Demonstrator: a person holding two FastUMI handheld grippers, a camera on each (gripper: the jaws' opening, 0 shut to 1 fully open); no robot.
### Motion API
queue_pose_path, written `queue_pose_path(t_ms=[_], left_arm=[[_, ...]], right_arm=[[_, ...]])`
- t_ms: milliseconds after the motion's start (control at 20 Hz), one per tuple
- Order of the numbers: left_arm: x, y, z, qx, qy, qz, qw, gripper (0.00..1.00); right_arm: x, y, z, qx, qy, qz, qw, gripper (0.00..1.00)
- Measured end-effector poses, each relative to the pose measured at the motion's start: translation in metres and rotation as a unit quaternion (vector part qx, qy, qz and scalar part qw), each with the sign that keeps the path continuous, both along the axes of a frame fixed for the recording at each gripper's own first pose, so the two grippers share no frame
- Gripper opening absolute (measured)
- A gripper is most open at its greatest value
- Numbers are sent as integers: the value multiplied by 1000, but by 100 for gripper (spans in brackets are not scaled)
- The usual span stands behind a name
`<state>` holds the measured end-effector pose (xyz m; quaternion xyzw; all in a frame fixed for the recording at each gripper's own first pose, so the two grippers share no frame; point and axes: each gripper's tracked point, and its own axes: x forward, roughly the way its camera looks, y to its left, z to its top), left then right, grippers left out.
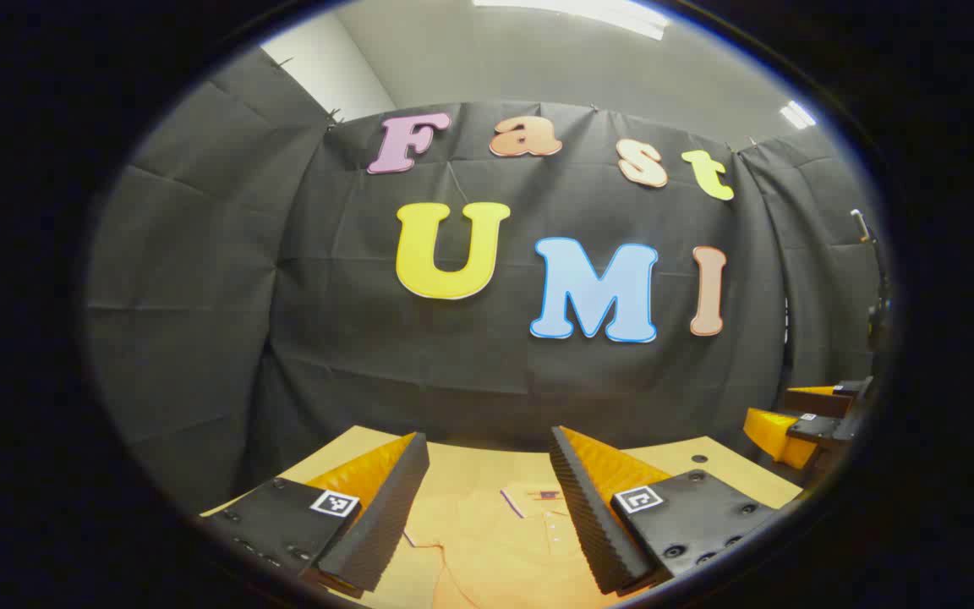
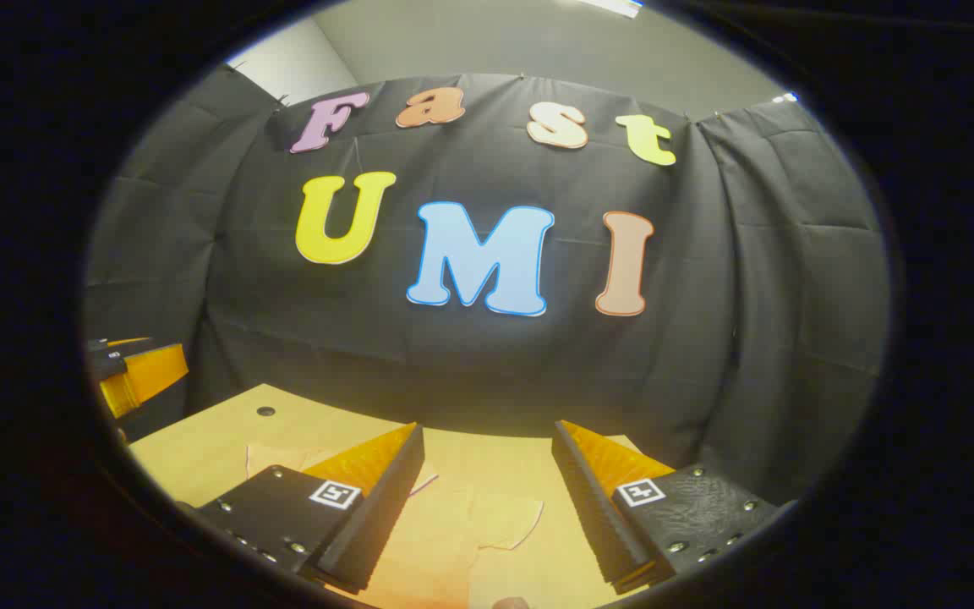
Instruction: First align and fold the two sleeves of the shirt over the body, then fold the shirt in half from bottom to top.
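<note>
Both of my grippers are up in the air here, looking out over the pale wooden table (image 1: 462, 463) toward the black cloth wall (image 1: 343, 338) of the booth. My left gripper (image 1: 487, 507) has its jaws spread wide, nothing between them, nothing touching either finger. Down through that gap I see the light orange short-sleeved shirt (image 1: 495, 541) lying flat on the table, collar end toward the wall, a small label at the neck and a short row of buttons below it. Off at the right edge of the left gripper view, there's my right gripper (image 1: 808, 419), farther out over the table's side.

Over to the right gripper view: my right gripper (image 2: 487, 507) is parted just as wide, gripping nothing, hanging above the table (image 2: 216, 440). Between its fingers lies the shirt (image 2: 453, 524), and one short sleeve (image 2: 508, 520) is spread out flat to the side with its curved hem showing against the wood. A small dark hole (image 2: 265, 411) sits in the tabletop near the far left corner. At the left edge of this view my left gripper (image 2: 136, 372) peeks in.

Neither sleeve looks folded over the body from what shows.
</note>
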<state>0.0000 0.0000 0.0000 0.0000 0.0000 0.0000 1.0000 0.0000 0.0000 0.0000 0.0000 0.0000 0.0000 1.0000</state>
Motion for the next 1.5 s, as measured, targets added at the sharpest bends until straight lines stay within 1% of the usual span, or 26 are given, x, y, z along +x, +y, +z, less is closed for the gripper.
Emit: queue_pose_path(t_ms=[400, 600, 800, 1000, 1200, 1400, 1500], left_arm=[[11, -8, -11, -7, 17, -8, 1000, 94], [17, -9, -14, -5, 23, -8, 1000, 94], [24, -11, -16, -4, 25, -9, 1000, 94], [30, -11, -19, -6, 28, -8, 1000, 94], [35, -10, -27, -12, 38, -4, 999, 94], [39, -4, -34, -12, 49, 7, 999, 94], [38, -2, -37, -13, 52, 13, 999, 94]], right_arm=[[4, -2, -6, -7, 3, -1, 1000, 94], [9, -6, -14, 3, 13, -3, 1000, 94], [17, -5, -16, 6, 16, -1, 1000, 95], [29, -4, -26, 10, 30, 4, 999, 95], [45, -1, -45, 20, 57, 21, 998, 94], [69, -3, -81, 33, 100, 27, 994, 95], [84, -9, -103, 40, 124, 21, 991, 95]])
